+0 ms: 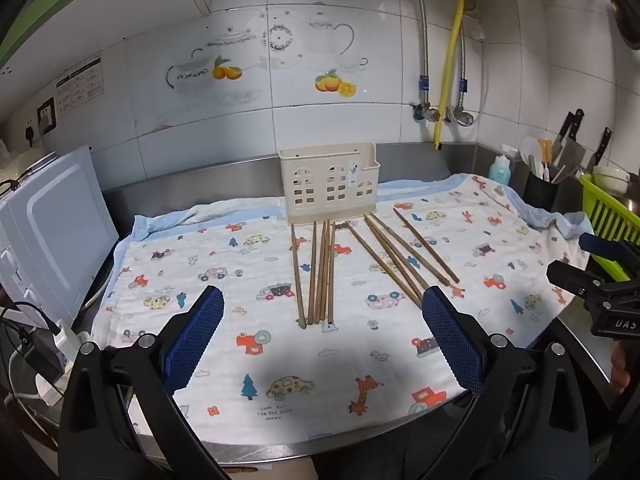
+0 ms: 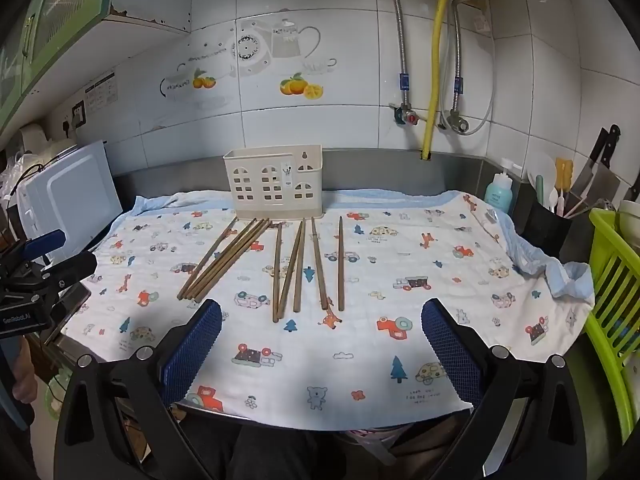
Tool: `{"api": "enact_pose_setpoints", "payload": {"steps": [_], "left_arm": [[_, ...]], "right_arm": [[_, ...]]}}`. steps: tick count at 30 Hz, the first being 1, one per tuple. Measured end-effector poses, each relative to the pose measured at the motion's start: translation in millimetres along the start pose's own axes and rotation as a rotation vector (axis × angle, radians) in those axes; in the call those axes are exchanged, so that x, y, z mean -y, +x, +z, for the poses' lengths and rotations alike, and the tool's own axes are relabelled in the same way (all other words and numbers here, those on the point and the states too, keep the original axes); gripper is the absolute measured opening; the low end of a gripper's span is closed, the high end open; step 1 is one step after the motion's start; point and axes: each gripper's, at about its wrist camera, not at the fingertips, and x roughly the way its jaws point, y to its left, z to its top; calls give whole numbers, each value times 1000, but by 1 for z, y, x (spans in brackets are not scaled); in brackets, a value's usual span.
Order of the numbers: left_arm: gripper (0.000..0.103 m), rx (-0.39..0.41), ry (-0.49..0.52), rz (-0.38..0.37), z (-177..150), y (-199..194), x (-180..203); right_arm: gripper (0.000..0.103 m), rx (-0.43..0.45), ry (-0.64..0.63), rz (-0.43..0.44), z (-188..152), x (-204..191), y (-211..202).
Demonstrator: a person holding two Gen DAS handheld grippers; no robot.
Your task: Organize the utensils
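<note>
Standing behind loose chopsticks (image 2: 296, 264), the cream holder (image 2: 274, 184) looks unfilled.

Small label (image 1: 353, 171) on the cream holder (image 1: 330, 184), print too tiny to read.

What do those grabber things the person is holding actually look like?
Each is a pair of black plastic tongs: the left tongs and right tongs have two angled arms with silver bolts, tipped with blue dimpled rubber pads. White lettering marks the body of each, seen from the other's camera.
</note>
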Motion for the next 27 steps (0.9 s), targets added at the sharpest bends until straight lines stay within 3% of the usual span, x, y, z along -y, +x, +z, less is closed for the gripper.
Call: {"api": "enact_pose_setpoints", "payload": {"steps": [27], "left_arm": [[98,19,-10,1,2,-7,-1]], "right_arm": [[97,26,2,6,5,-3,-8]]}}
